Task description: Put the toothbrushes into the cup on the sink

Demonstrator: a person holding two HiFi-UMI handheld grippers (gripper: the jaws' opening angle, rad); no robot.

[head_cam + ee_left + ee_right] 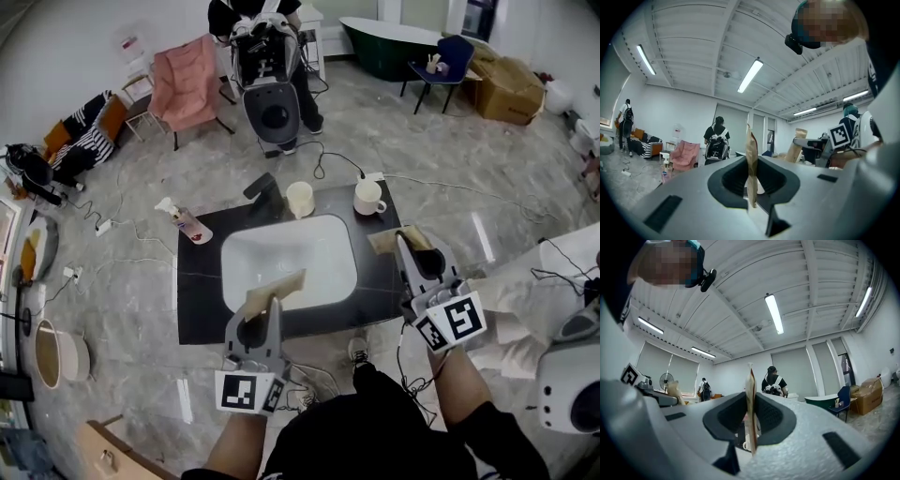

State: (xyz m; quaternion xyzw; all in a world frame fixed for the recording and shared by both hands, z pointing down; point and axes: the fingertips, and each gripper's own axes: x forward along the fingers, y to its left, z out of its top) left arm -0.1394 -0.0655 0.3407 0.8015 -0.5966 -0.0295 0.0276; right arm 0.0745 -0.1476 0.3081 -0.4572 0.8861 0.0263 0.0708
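Two grippers, each clamped on a flat brown packet.
Left gripper (271, 302) holds the left packet (278, 286) over the basin (291, 246); right gripper (401, 240) holds the right packet (386, 241) at the counter's (199, 302) right edge.

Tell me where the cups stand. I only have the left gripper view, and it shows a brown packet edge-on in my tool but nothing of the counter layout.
Observer: Two stand on the black counter behind the basin: a cream cup beside the faucet, and a white mug further right.
Operator: Where is my left tool relative to them?
Observer: The left tool is at the basin's near rim, and its left packet reaches out over the basin, well short of either cup.
Operator: And the right one?
Observer: The right tool is over the counter's right end, just in front of the mug, gripping the right packet.
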